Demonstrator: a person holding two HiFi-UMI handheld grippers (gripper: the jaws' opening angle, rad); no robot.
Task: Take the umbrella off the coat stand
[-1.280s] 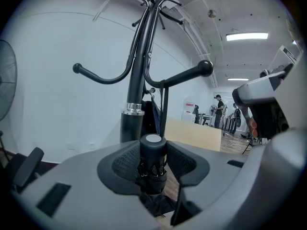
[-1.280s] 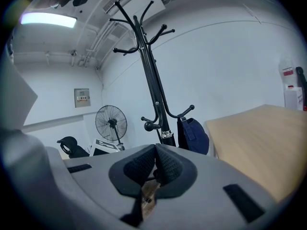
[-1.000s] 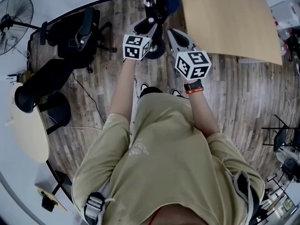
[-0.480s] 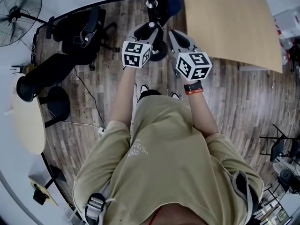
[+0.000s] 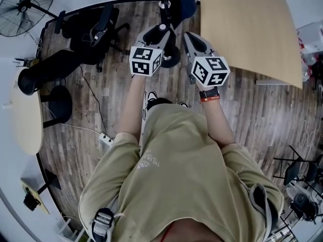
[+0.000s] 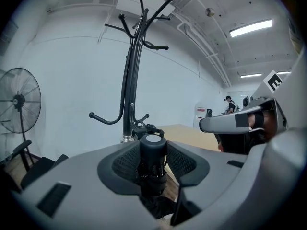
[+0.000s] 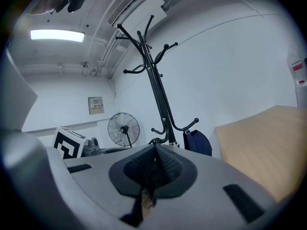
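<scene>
a fan (image 5: pixel 22 4) and chairs (image 5: pixel 88 29) crowded the left edge. the left tongs (image 5: pixel 160 33) pinched the umbrella (image 6: pixel 153 147) upright, near the coat stand (image 6: pixel 129 80). the right tongs (image 7: pixel 154 152) beside them were pressed together, empty. a wooden tabletop (image 5: pixel 242 24) bordered the right, with open plank floor (image 5: pixel 262 110) below it.

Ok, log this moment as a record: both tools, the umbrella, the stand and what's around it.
left tool: shut on the umbrella's black end
right tool: shut, nothing in it
umbrella: end upright in the left tool, pale cap on top; whether it is clear of the stand cannot be told
stand: black, upright, beyond both tools
navy item: hangs from a low hook on the stand
fan: stands left of the stand
table: tan top, right of the stand
</scene>
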